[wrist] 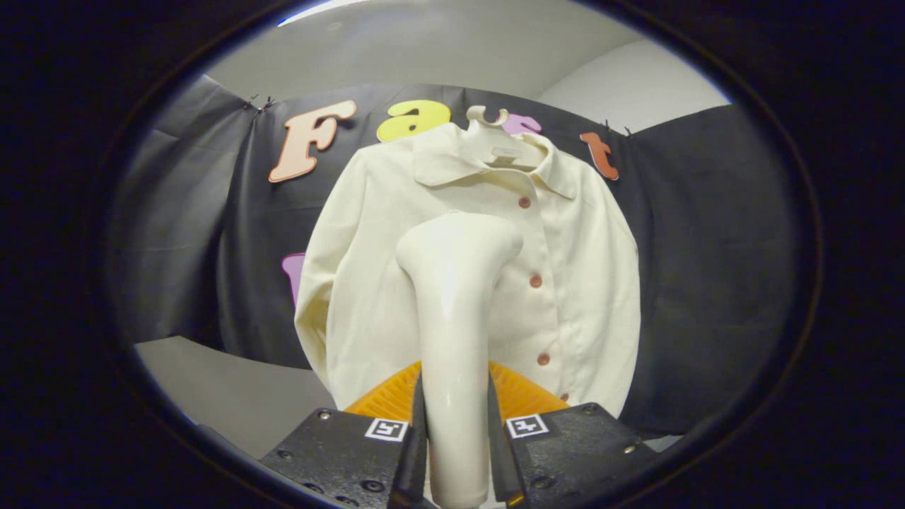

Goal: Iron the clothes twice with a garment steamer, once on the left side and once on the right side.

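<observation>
With my gripper [456, 452] clamped on the steamer [452, 318] at frame centre, its head is over the shirt [580, 283] (buttons just right), so I judge the next move a straight pass.

No readable words, brands or numbers appear; each of the two fingers [385, 429] carries a small square black-and-white coded marker, which spells out nothing legible.

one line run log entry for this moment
gripper: shut on steamer | steamer: upright, head before shirt front | shirt: on hanger
</observation>
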Demonstrator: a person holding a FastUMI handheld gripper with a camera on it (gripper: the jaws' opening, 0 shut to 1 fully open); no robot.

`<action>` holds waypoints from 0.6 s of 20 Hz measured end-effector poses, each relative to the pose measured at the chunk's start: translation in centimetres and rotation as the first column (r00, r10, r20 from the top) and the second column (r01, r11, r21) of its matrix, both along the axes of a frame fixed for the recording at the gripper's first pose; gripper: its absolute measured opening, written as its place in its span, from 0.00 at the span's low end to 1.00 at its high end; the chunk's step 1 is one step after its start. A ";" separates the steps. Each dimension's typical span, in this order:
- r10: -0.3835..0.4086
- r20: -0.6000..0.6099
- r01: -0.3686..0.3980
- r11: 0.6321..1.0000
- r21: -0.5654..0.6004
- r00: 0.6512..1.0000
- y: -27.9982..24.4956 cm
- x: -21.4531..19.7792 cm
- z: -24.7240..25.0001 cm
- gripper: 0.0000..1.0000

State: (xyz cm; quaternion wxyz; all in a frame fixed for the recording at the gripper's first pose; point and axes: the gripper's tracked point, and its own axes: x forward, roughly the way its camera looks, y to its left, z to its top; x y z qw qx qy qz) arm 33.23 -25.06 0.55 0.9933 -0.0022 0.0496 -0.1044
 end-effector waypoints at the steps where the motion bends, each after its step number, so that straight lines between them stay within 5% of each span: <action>1: -0.001 -0.003 0.001 1.000 0.000 1.000 0.1 0.0 -0.6 0.36; 12: 0.043 -0.101 -0.042 0.999 0.007 0.994 0.2 -2.1 -9.3 0.36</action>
